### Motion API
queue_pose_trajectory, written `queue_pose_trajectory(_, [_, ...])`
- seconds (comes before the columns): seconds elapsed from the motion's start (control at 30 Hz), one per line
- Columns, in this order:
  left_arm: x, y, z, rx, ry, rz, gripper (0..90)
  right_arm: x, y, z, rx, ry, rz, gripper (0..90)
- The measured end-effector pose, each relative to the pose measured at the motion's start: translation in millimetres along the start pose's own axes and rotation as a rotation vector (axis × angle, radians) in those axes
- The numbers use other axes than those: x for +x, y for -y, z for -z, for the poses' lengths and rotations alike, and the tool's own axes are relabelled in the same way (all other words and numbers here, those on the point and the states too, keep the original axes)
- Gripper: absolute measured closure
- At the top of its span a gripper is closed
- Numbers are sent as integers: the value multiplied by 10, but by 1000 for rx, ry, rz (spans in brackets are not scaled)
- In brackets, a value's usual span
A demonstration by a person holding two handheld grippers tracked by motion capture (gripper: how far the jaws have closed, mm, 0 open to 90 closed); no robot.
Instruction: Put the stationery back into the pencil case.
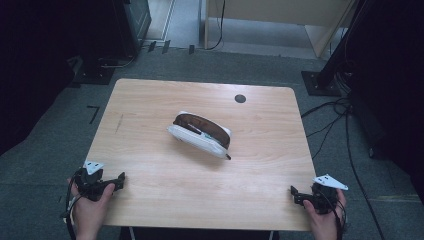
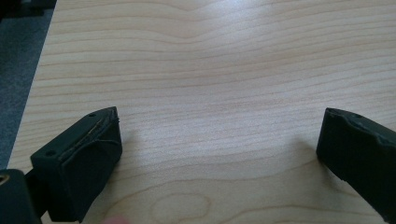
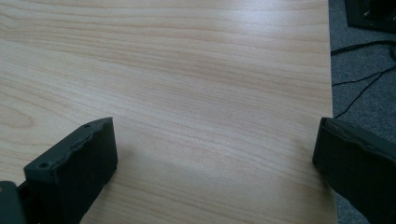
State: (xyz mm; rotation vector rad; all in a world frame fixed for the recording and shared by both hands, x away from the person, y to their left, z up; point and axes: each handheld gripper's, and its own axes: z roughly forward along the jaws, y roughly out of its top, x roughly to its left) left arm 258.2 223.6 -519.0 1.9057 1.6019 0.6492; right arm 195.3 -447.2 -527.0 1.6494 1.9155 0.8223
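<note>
A white pencil case (image 1: 201, 134) with a dark brown open top lies near the middle of the light wooden table (image 1: 150, 170); a dark pen shows inside it. My left gripper (image 1: 119, 181) rests at the table's near left corner, held by a hand. In the left gripper view that gripper (image 2: 219, 140) is open, with bare wood between its jaws. My right gripper (image 1: 295, 195) sits at the near right corner. In the right gripper view it (image 3: 215, 144) is open over the table's right edge, nothing held. Both are far from the case.
A small black round cap (image 1: 240, 98) sits in the tabletop near its far edge. Grey carpet surrounds the table, with black cables (image 1: 335, 120) on the floor at the right and dark stands at both back corners.
</note>
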Motion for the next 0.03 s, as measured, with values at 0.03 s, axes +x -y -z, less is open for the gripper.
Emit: queue_pose_trajectory(0.03, [0, 0, 0, 0, 0, 0, 3, 0, 0, 0, 0, 0, 1, 0])
